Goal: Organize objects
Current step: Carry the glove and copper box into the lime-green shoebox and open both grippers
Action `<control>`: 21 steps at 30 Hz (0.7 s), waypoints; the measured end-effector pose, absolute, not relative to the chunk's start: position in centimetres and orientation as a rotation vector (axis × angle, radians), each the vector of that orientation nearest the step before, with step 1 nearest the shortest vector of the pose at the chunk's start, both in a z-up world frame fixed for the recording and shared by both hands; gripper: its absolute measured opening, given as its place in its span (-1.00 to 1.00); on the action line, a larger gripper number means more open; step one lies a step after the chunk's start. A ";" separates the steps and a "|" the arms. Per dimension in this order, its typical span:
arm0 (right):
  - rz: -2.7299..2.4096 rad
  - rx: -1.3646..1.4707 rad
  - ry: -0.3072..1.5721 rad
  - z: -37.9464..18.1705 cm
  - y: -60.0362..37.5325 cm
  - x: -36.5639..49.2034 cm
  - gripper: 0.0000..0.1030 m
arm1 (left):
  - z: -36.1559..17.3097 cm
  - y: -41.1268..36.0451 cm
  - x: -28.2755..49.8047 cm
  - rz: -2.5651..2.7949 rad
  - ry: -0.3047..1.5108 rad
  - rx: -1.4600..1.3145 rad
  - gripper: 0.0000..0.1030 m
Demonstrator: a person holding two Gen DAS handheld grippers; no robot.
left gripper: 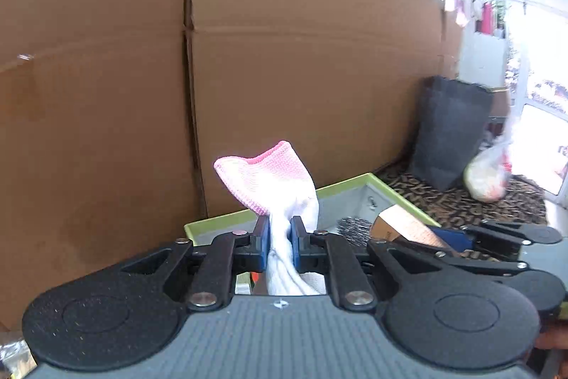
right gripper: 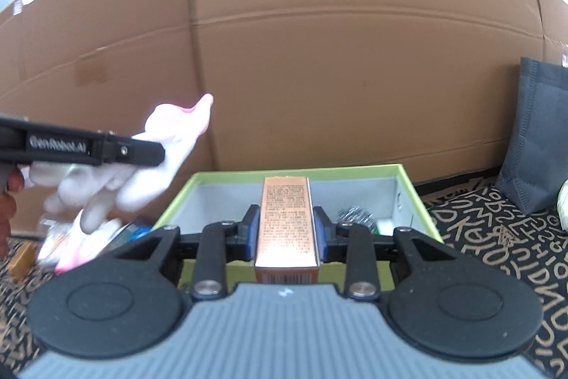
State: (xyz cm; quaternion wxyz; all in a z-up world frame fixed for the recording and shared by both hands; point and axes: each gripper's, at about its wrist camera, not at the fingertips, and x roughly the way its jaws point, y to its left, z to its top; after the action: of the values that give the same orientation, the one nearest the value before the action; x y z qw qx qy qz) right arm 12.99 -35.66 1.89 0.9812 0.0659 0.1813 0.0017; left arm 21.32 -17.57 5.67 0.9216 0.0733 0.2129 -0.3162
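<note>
The left claw (left gripper: 280,242) is closed on a pink-and-white sock (left gripper: 273,180); the fabric is pinched between the two blue pads (left gripper: 263,242), with the pink toe standing above them and the white part hanging below. In the right wrist view the same sock (right gripper: 142,166) is seen held in the air, to the left of the green-rimmed box (right gripper: 408,180) and above a blurred clutter of small items on the patterned mat (right gripper: 497,237).

The right claw (right gripper: 285,229) is closed on a copper-coloured carton (right gripper: 285,219), gripped on its long sides and held lengthwise over the near edge of the green-rimmed box. A metal scouring pad (right gripper: 355,215) is seen inside the box, at its right. A dark fabric bag (right gripper: 532,137) stands on the mat, leaning against the cardboard wall (right gripper: 319,41) behind the box.
</note>
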 end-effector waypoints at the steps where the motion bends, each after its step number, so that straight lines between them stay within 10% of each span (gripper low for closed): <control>1: -0.006 0.137 0.369 1.8 -36.1 13.8 -0.42 | 5.2 -18.2 22.2 -0.650 0.453 0.151 -0.78; 10: -0.059 0.105 0.441 -0.8 -38.1 20.4 -0.42 | 1.2 -20.7 26.7 -0.604 0.535 0.204 -0.77; 12: -0.054 0.079 0.465 -1.5 -38.0 21.4 -0.36 | 0.8 -20.7 26.9 -0.611 0.535 0.203 -0.42; 14: -0.047 0.039 0.483 -2.1 -37.9 22.0 0.10 | 0.8 -20.3 26.8 -0.596 0.561 0.193 0.59; 21: -0.067 0.068 0.348 -1.1 -37.2 15.8 0.87 | 1.6 -14.6 20.8 -0.598 0.448 0.059 0.62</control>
State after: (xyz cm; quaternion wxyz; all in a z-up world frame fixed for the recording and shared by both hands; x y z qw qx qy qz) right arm 15.82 -37.22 -1.10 0.9838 0.0340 0.1730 -0.0331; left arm 20.79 -14.62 1.62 0.9305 0.0287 0.2188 -0.2923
